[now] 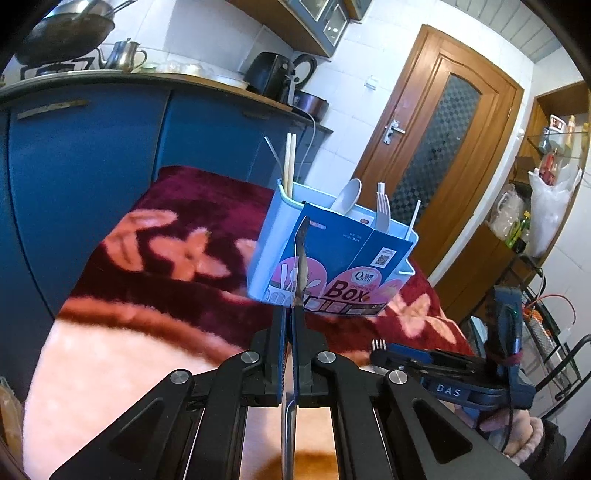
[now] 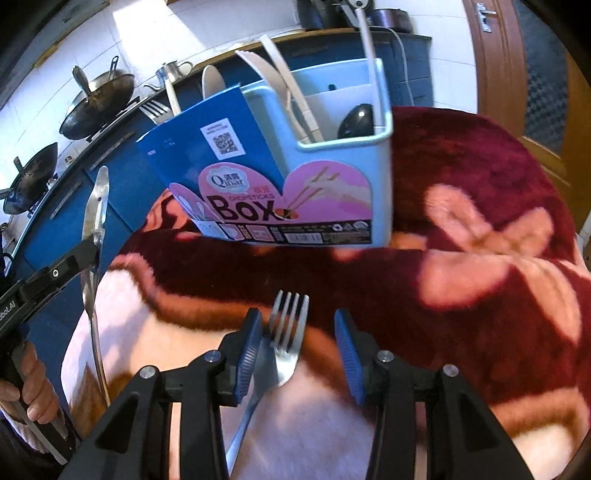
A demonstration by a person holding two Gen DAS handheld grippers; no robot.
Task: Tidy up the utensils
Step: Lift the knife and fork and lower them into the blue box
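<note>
A light blue utensil box (image 1: 269,236) with a "Chopsticks Box" label stands on a floral blanket; it also shows in the right wrist view (image 2: 380,177). It holds chopsticks (image 1: 289,162), a white spoon (image 1: 347,195) and a white fork (image 1: 383,210). My left gripper (image 1: 293,314) is shut on a metal utensil (image 1: 301,258) seen edge-on, its handle pointing at the box; the same utensil (image 2: 94,206) shows at left in the right wrist view. My right gripper (image 2: 297,332) is open around a metal fork (image 2: 288,332) lying on the blanket; the gripper also shows in the left wrist view (image 1: 380,347).
The red and pink blanket (image 2: 480,240) covers the work surface. Blue cabinets (image 1: 92,177) with a counter, wok (image 1: 66,33) and kettle (image 1: 123,55) stand behind. A wooden door (image 1: 436,147) and a shelf with bags (image 1: 546,206) are at right.
</note>
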